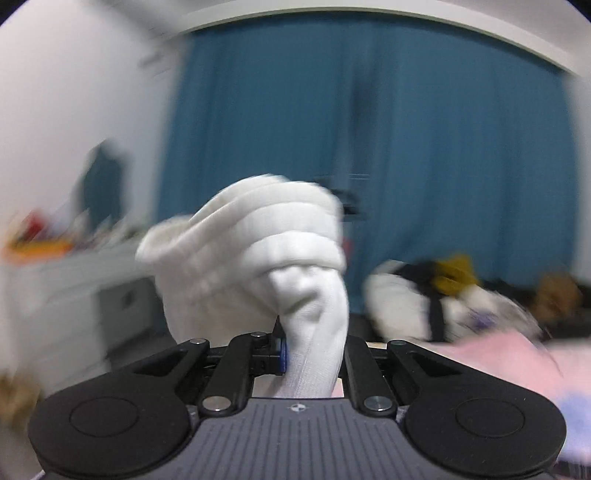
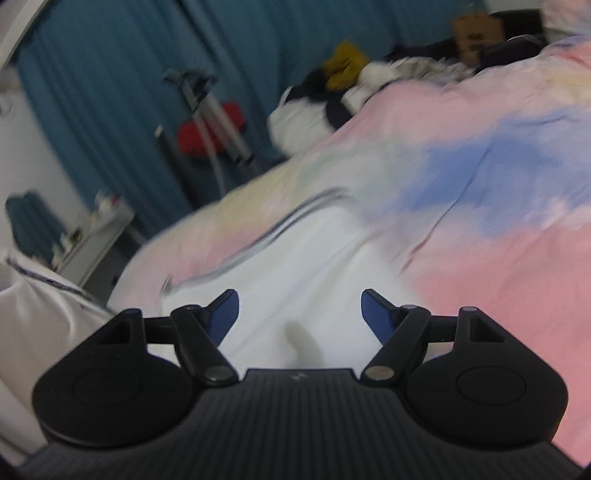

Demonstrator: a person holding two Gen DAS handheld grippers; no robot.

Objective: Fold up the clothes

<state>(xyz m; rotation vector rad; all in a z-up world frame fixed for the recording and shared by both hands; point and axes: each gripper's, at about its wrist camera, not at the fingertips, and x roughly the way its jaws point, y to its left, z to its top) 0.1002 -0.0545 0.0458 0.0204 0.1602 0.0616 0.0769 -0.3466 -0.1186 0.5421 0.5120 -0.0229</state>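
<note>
The left hand-held gripper (image 1: 312, 343) is squeezed tight on a white garment (image 1: 258, 243). The cloth is bunched up in thick folds and stands up above the 2 fingers, held high in the air. A narrow part of it runs down between the fingers toward the camera. Only a bit of 1 blue pad (image 1: 283, 350) peeks out beside the cloth. Behind it hangs a big blue curtain (image 1: 369, 129). The view is blurry.

The right hand-held gripper (image 2: 300, 310) has its 2 fingers wide apart, and nothing is between them. Its blue pads (image 2: 223, 314) point at another white garment (image 2: 295, 266) that lies spread on the bed (image 2: 498, 258). A dark stripe (image 2: 280, 225) runs along the far edge of this garment. The bed cover is pink with blue and pale yellow patches.

At the far side of the bed sits a pile of clothes (image 2: 332, 92), white and dark, with something mustard yellow (image 2: 343, 66) on top. A brown cardboard box (image 2: 476, 33) is near it. Beside the bed, in front of the curtain, stands a grey tripod (image 2: 218, 118) with something red (image 2: 210, 129) behind it. A white shelf (image 2: 96, 236) with small things on it stands by the wall.
</note>
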